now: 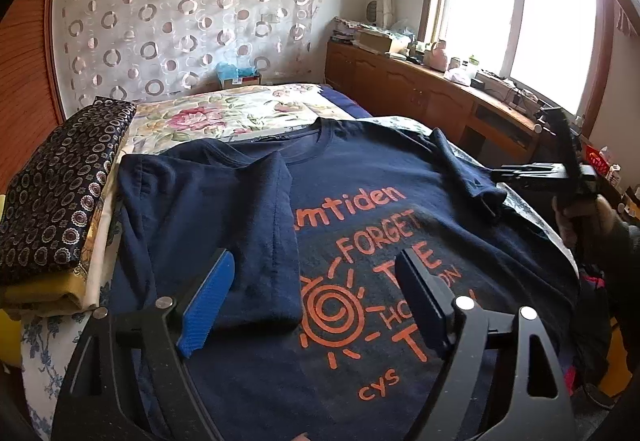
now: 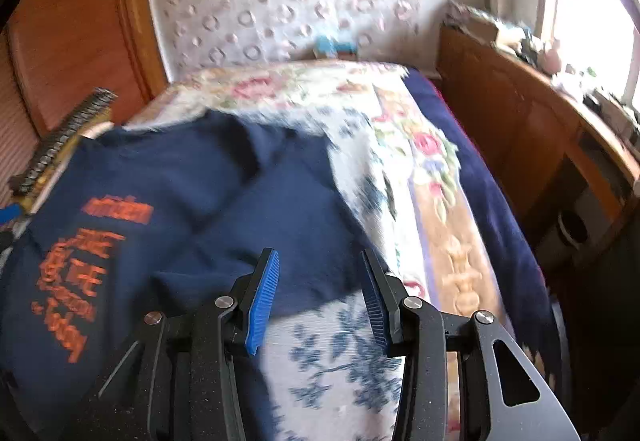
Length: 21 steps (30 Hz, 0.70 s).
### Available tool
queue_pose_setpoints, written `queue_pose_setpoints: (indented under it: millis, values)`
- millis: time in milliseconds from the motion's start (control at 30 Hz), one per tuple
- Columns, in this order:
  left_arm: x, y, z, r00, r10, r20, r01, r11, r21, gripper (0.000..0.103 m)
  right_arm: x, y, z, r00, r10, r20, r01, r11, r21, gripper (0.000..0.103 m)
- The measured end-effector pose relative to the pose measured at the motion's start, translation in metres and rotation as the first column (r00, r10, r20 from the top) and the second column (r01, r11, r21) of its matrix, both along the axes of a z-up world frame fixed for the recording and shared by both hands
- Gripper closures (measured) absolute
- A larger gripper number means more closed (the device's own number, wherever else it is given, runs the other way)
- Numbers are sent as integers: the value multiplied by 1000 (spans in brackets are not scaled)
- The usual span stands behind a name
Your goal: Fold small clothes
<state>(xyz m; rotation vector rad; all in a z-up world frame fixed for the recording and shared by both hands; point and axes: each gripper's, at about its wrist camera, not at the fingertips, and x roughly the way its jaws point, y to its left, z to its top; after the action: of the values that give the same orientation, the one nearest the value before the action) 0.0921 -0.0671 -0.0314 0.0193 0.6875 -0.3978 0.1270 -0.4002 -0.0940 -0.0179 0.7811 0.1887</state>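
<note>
Navy T-shirt [image 1: 360,177] spread front-up across the middle of the left wrist view, on a bed [image 1: 224,109] with a flowered cover. Orange print on the chest: a partly hidden word ending "mtiden", then "FORGET", big letters "T E", a small line with "HO" and "ON" showing, a large "T", and "cys" near the bottom; beside the words, an orange sun [image 1: 332,317] drawn as a spiral with rays. One sleeve [image 1: 224,225] folded in over the shirt's left part in the frame, lying flat, its lower edge touching the sun print. Other sleeve [image 1: 464,177] bunched at the right of the frame, near the shirt's edge. Left gripper [image 1: 316,301] at the bottom centre, jaws wide apart, nothing between the blue pads, hanging over the printed chest. Right gripper [image 1: 560,177] at the right edge of that view, gripped by a hand [image 1: 580,217], jaw state unreadable from there. In the right wrist view, blurred: right gripper [image 2: 320,297] at lower centre, jaws parted to a middling gap, no cloth pinched, with the shirt's hem and a blue-flowered sheet [image 2: 340,361] beneath them. Orange print [image 2: 84,265] at lower left there, too smeared to read. Folded dark patterned cloth [image 1: 60,185] stacked at the left of the left wrist view, just beside the shirt.
</note>
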Motion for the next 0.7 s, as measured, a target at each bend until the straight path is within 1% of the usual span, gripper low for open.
queue_pose_setpoints:
  millis: [100,233,333,400,433,467,533,600,700]
  values:
    - [-1,0,0,1000,1,-2,-1,1000,1,20,10,-2,-11,999,-18,-28,18,1000,0,60]
    - [-1,1,-1,1000,12,-1,-12,1000,3,20,20,4,-12,999,-33,-42,33,999,-7,60]
    - [-2,1,-2,1000,23,7,-23,1000,17,20,25,-4,-8,999,-33,-36,33,999,-1,60]
    - [-3,2,-2,1000,24,5,-24,1000,14,20,23,-1,-7,999,-31,-30,30,999,-26,66]
    - [-4,3,-2,1000,26,6,-26,1000,14,20,21,0,-7,999,-20,-25,20,999,-37,77]
    - [-4,3,-3,1000,28,6,-28,999,15,20,19,1,-6,1000,-3,-26,2,999,-41,96]
    - [-5,5,-3,1000,30,6,-30,999,13,20,18,3,-7,1000,13,-28,-15,998,-65,99]
    - [-5,6,-2,999,35,7,-35,999,11,20,20,6,-5,999,43,-18,-44,998,-51,100]
    - [-7,10,-1,999,41,10,-41,999,7,20,17,18,11,996,87,24,-87,996,-22,100]
